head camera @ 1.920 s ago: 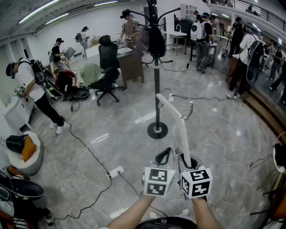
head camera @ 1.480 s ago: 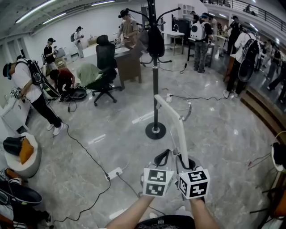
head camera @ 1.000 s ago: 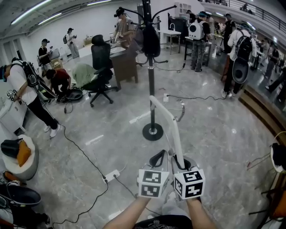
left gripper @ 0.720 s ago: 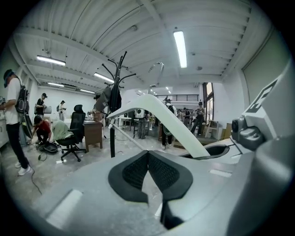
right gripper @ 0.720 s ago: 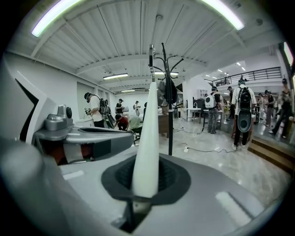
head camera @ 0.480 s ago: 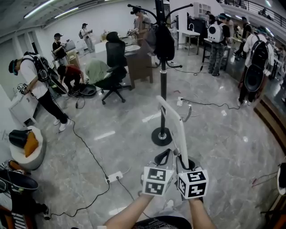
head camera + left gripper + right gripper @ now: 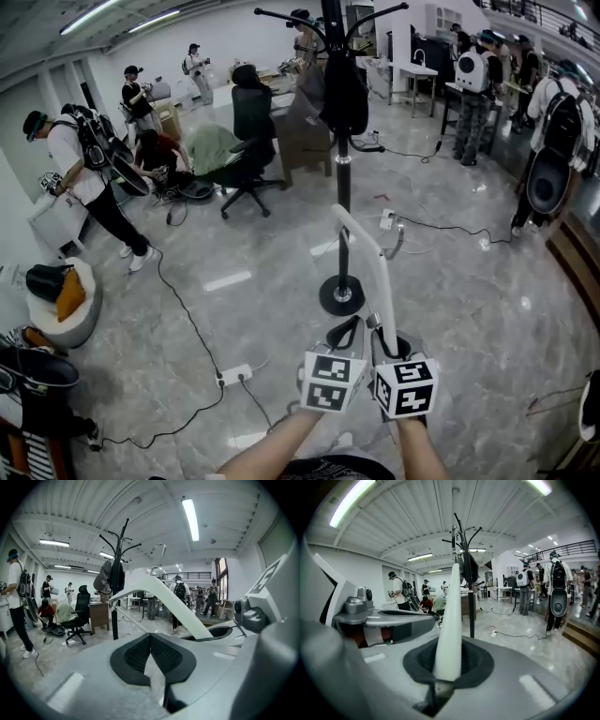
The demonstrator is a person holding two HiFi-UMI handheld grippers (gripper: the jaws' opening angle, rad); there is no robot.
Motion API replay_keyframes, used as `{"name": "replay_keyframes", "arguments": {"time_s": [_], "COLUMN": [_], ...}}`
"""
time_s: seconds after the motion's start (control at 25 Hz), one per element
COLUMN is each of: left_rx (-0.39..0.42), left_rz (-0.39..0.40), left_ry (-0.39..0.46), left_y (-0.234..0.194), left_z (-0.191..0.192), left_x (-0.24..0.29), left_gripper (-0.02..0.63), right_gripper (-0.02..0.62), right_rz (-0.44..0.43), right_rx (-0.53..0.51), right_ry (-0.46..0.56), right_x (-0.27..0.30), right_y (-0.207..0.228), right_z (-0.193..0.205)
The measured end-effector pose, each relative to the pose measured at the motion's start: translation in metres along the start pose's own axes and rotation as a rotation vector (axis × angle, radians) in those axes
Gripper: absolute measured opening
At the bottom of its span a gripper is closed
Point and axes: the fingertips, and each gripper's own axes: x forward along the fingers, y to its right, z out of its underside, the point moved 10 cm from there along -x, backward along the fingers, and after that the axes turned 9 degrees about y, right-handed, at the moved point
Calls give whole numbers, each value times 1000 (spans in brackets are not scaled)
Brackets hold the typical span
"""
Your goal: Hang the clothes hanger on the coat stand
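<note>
Far left of the jaws, one round pouf (image 7: 67,326) sits at the room's edge. Next comes a black cable (image 7: 184,317) snaking down to one power strip (image 7: 232,376), which lies left of the jaws and close to them. Ahead and left there's one black office chair (image 7: 249,131), well apart from the action. Now the two grippers, side by side. The left gripper (image 7: 151,652) has its pads pressed together with nothing between them, and it rides just to the left of the hanger. The right gripper (image 7: 447,668) is clamped tight on the lower end of the one white clothes hanger (image 7: 374,265). The hanger rises straight up and forward out of those jaws, with its metal hook (image 7: 161,551) at the far end. Straight beyond the jaws stands the single coat stand (image 7: 342,192), and one dark garment (image 7: 344,92) hangs from its upper prongs. Its round base (image 7: 341,295) is planted just ahead, not touching the hanger. A strip of bare marble floor (image 7: 281,300) lies open between jaws and stand. To the right the floor is wide open too, crossed by one cable (image 7: 441,228) beyond the stand.
</note>
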Motion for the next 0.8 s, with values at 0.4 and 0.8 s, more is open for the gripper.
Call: {"name": "replay_keyframes", "arguments": {"time_s": [0.4, 0.8], "left_rx": [-9, -26], "left_rz": [-26, -12], "left_ry": [-8, -13], "left_y": [4, -14], "left_z": [-3, -3], "left_x": [45, 80], "left_gripper": [5, 5], "right_gripper": [37, 37], "right_rz": [-26, -7], "right_rx": [-7, -7], "right_ry": [-15, -22], "right_x": [24, 56], "right_y": [40, 60], "right_z": [-4, -11]}}
